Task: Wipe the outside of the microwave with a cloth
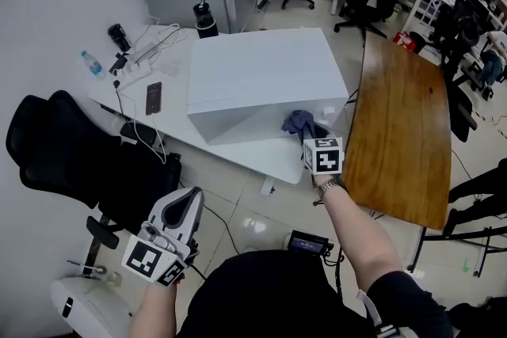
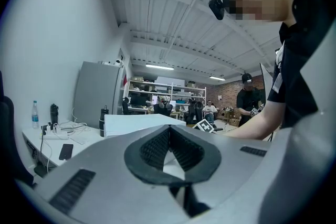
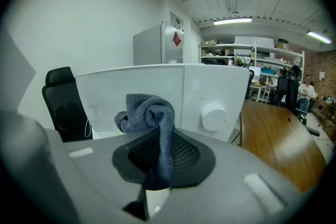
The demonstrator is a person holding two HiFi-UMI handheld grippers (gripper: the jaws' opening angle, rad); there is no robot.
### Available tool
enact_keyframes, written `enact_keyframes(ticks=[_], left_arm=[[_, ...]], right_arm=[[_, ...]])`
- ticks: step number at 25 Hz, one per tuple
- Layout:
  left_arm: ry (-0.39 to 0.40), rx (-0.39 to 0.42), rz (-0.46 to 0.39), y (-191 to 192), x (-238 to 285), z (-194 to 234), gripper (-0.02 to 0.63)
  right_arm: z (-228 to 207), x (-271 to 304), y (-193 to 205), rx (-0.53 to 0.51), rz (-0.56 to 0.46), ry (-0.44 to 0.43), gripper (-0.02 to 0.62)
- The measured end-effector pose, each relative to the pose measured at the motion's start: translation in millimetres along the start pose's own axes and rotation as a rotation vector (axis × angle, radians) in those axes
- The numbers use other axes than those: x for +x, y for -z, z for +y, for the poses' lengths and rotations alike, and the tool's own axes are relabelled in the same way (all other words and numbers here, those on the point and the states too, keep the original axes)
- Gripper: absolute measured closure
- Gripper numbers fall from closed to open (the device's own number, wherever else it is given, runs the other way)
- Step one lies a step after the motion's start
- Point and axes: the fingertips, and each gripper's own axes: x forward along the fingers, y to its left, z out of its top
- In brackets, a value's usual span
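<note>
The white microwave (image 1: pixel 265 83) stands on a white table (image 1: pixel 170 127), its front facing me. My right gripper (image 1: pixel 310 137) is shut on a crumpled blue-grey cloth (image 1: pixel 301 123) and holds it at the lower right of the microwave's front. In the right gripper view the cloth (image 3: pixel 149 110) bulges up out of the right gripper (image 3: pixel 159 139), just before the door (image 3: pixel 131 92) and left of the round white knob (image 3: pixel 213 116). My left gripper (image 1: pixel 190 200) hangs low at the left, away from the table, shut and empty. The left gripper (image 2: pixel 169 132) points level toward the microwave (image 2: pixel 139 123).
A black office chair (image 1: pixel 71 154) stands left of the table. On the table lie a phone (image 1: pixel 154 97), a water bottle (image 1: pixel 92 64), a power strip with cables (image 1: pixel 139 59) and a black bottle (image 1: pixel 205 18). A wooden table (image 1: pixel 400 127) adjoins on the right.
</note>
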Motion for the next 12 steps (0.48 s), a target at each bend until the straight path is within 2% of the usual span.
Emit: enact_keyframes(ticks=[12], left_arm=[[0.027, 0.008, 0.031, -1.5, 46.5, -50.5, 0.600]], right_arm=[[-60.6, -19.4, 12.5, 0.015, 0.004, 0.000, 0.549]])
